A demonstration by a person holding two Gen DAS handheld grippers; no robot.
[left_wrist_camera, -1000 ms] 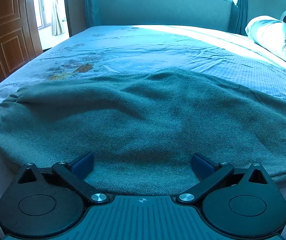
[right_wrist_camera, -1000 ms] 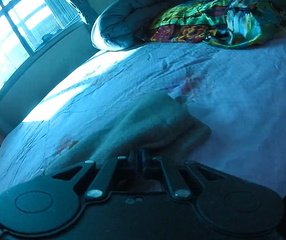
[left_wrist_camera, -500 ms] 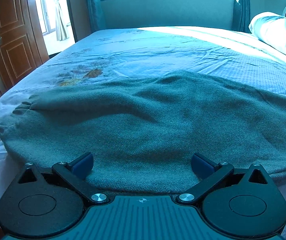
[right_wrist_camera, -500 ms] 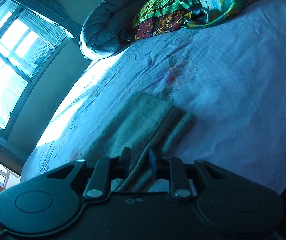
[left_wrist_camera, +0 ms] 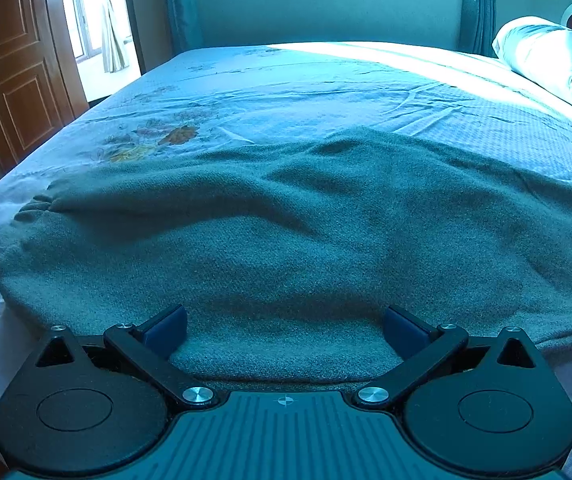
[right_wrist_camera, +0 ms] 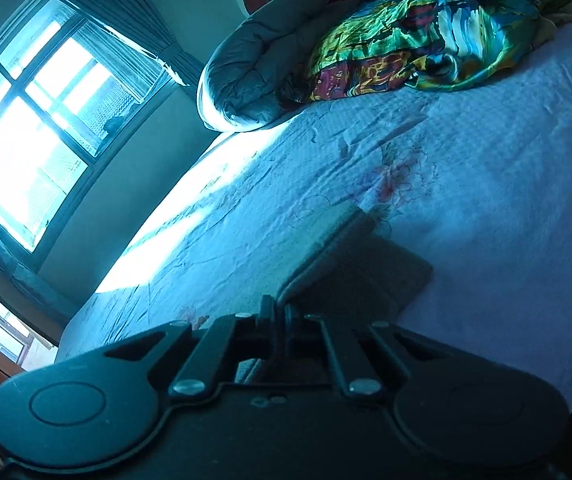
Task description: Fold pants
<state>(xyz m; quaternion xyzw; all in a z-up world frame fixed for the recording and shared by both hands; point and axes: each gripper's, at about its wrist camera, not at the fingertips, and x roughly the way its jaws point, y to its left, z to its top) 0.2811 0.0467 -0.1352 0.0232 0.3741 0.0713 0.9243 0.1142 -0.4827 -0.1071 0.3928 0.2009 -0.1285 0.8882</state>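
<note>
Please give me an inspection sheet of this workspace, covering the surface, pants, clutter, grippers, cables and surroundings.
Surface: bed, wrinkled floral sheet, sunlit far side.
Job's things: pants spread flat; leg end lifted.
Clutter: grey duvet and colourful quilt at the head end.
Grippers: left gripper open over pants; right gripper shut on pants.
Cables: nothing seen.
Surroundings: window, curtains, wooden door.

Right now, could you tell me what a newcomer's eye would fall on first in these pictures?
The grey-green pants spread wide across the pale bed, just ahead of the open left hand-held gripper. In the right wrist view, the right hand-held gripper is shut on a fold of the pants' leg end. A bright multicoloured quilt lies bunched at the head of the bed beside a grey pillow.
</note>
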